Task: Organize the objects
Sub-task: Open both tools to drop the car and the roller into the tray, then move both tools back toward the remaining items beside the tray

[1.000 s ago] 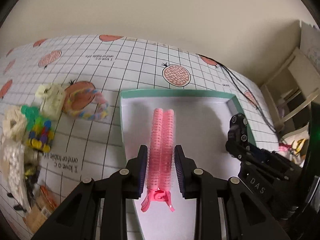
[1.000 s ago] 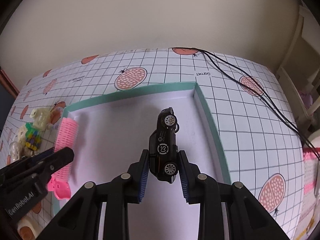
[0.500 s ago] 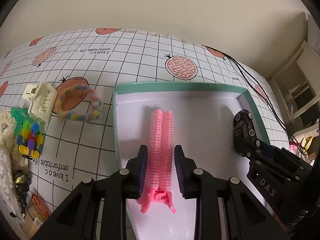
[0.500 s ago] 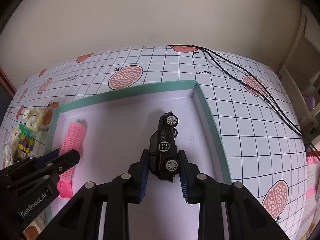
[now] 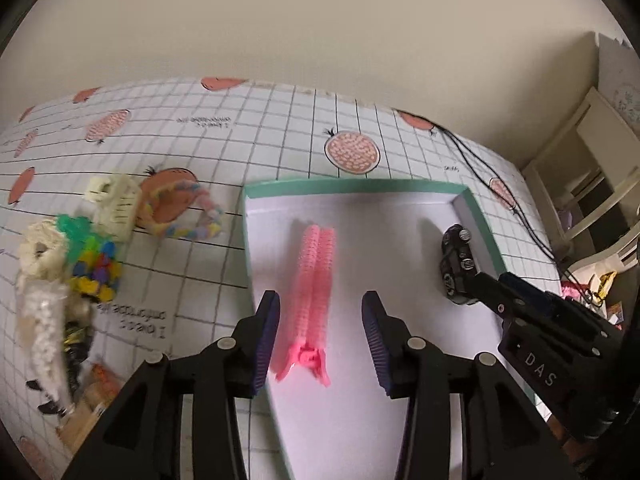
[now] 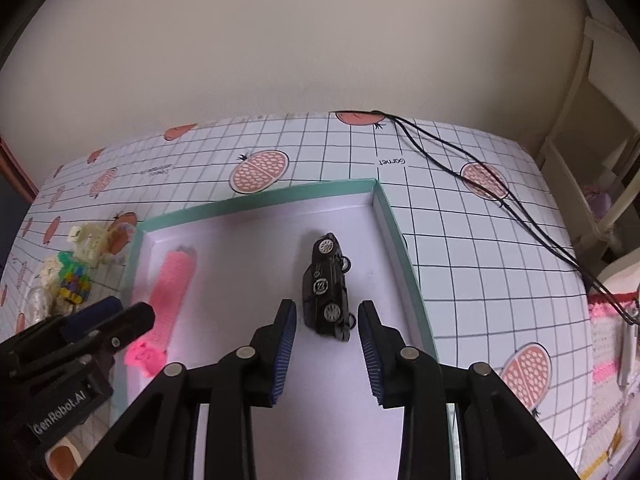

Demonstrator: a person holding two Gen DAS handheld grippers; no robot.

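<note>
Both tongs have spread since half a second ago: the hair clip and toy car that were pinched then now lie loose in the tray.

Left tongs (image 5: 320, 332): black plastic arms, ribbed dark-blue pads (image 5: 266, 340), spread wide, gripping nothing. The pink hair clip (image 5: 314, 280) lies between the pads, not touching either I can see. It is two bristly rollers side by side on a smooth pink clamp with splayed handles, flat on the tray floor near the left wall.

Right tongs (image 6: 327, 344): same build, spread, gripping nothing. The black toy car (image 6: 326, 286), glossy with silver spoked wheels, rests tipped on its side, rear end between the pads, clear of both. It sits close to the tray's right wall.

Tray (image 6: 404, 248): shallow rectangular box, matte white inside, teal rim.

Tablecloth (image 6: 480, 264): white with black grid and pink fruit prints. Two thin black cables (image 6: 460, 156) run across its right side.

Left of the tray, on the cloth: cream claw clip (image 5: 116, 206), pastel braided ring (image 5: 188, 216), a multicoloured spiky plastic piece (image 5: 94, 260), a fuzzy cream scrunchie (image 5: 40, 252); motion-blurred.
</note>
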